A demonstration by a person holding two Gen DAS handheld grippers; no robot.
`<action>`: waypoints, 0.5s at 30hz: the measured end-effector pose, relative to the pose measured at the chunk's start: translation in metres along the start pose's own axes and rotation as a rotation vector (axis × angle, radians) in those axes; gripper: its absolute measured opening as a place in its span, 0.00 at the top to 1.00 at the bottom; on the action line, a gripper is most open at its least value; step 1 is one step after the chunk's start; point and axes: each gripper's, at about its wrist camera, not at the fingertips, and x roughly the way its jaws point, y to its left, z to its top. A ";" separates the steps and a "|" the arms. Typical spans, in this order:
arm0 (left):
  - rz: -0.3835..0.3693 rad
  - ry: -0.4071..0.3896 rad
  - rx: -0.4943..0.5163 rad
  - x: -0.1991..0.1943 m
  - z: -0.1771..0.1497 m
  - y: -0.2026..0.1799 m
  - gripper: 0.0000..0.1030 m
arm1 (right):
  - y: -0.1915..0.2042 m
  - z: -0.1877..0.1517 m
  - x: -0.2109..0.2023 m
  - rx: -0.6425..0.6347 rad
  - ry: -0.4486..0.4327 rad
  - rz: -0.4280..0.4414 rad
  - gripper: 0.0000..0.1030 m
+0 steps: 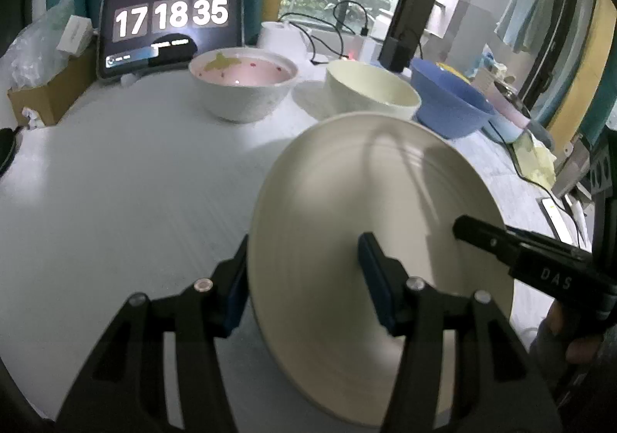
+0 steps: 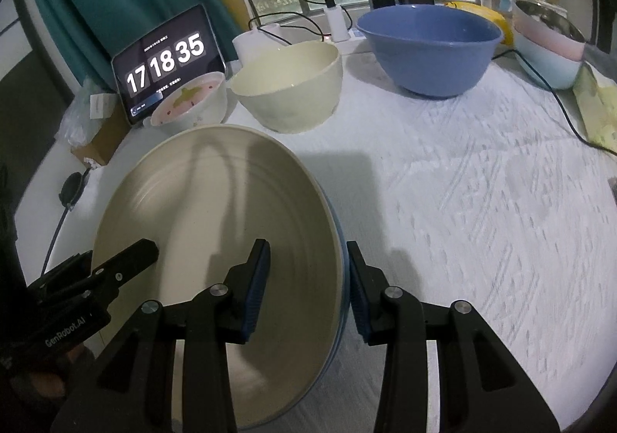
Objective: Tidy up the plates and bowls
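White ribbed table (image 2: 443, 182) by a window, teal curtain behind. Nearest: large round cream plate (image 2: 216, 240), held tilted between both tongs, a blue edge showing under it in the right view. Left tongs (image 1: 304, 275) pinch its left rim; right tongs (image 2: 306, 290) pinch its right rim. Beyond: cream ceramic bowl (image 2: 293, 90), pink-lined white bowl (image 1: 243, 84), blue plastic basin (image 2: 428, 47). Farthest: tablet clock (image 1: 171, 22).
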 end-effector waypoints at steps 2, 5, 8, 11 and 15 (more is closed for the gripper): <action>0.004 -0.001 -0.005 0.002 0.003 0.004 0.47 | 0.003 0.004 0.004 -0.006 0.003 0.002 0.60; 0.007 -0.001 -0.011 0.006 0.008 0.009 0.47 | 0.007 0.009 0.010 -0.009 0.008 0.003 0.60; 0.010 -0.002 -0.018 0.008 0.011 0.015 0.47 | 0.011 0.014 0.015 -0.015 0.012 0.002 0.60; 0.020 -0.004 -0.018 0.010 0.014 0.020 0.47 | 0.016 0.018 0.021 -0.020 0.021 0.004 0.60; 0.030 0.001 -0.029 0.013 0.014 0.028 0.47 | 0.021 0.022 0.029 -0.028 0.040 0.007 0.60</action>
